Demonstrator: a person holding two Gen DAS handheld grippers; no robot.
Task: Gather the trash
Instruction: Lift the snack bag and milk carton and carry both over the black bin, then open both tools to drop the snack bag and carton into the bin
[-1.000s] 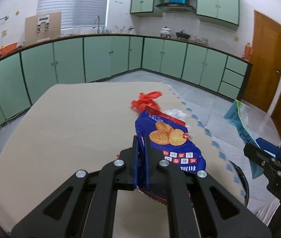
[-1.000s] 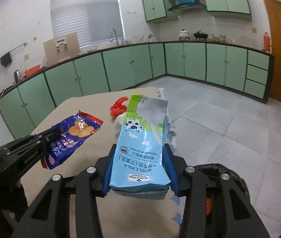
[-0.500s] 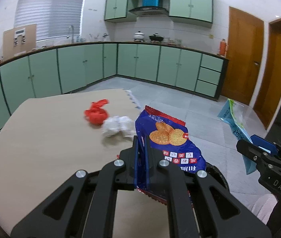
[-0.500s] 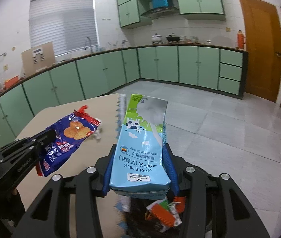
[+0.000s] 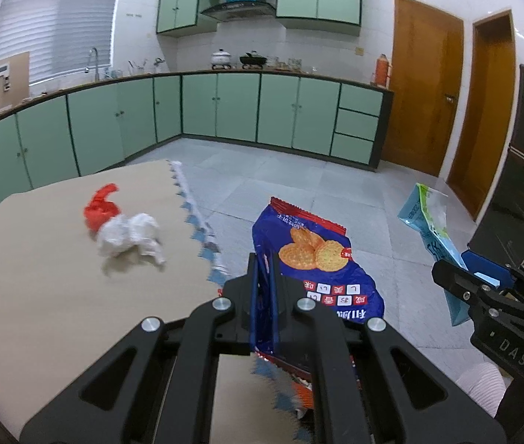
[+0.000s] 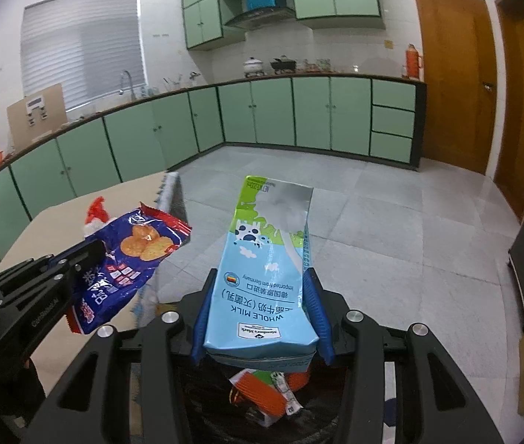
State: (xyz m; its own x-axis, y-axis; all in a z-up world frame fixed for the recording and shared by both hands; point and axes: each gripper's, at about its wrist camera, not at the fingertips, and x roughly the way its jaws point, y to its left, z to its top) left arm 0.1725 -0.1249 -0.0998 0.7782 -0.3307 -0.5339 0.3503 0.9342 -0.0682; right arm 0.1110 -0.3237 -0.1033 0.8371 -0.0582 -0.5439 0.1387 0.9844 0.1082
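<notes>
A light-blue and green whole-milk carton [image 6: 262, 281], flattened at its silver top, stands clamped across its lower body between the blue pads of the right gripper [image 6: 260, 314]. It looks empty and light, stiff enough at the base to grip but likely to crumple higher up. Directly beneath it, at six o'clock in the right wrist view, a dark trash bin [image 6: 321, 418] already holds orange and white wrappers.

At nine o'clock of the carton, the left gripper [image 5: 267, 288] is clenched on one edge of a blue foil biscuit packet with red ends [image 5: 310, 259]. The packet is thin, limp and slippery, so a pinch at the crimped edge suits it best; the rest hangs free.

On the beige counter [image 5: 39, 296], at ten o'clock in the left wrist view, lie a crumpled white paper ball [image 5: 128, 235] and, touching it, a scrunched red plastic scrap [image 5: 100, 207]. Both seem weightless and soft, easy to pinch anywhere. Green kitchen cabinets [image 5: 224, 107] line the far walls.
</notes>
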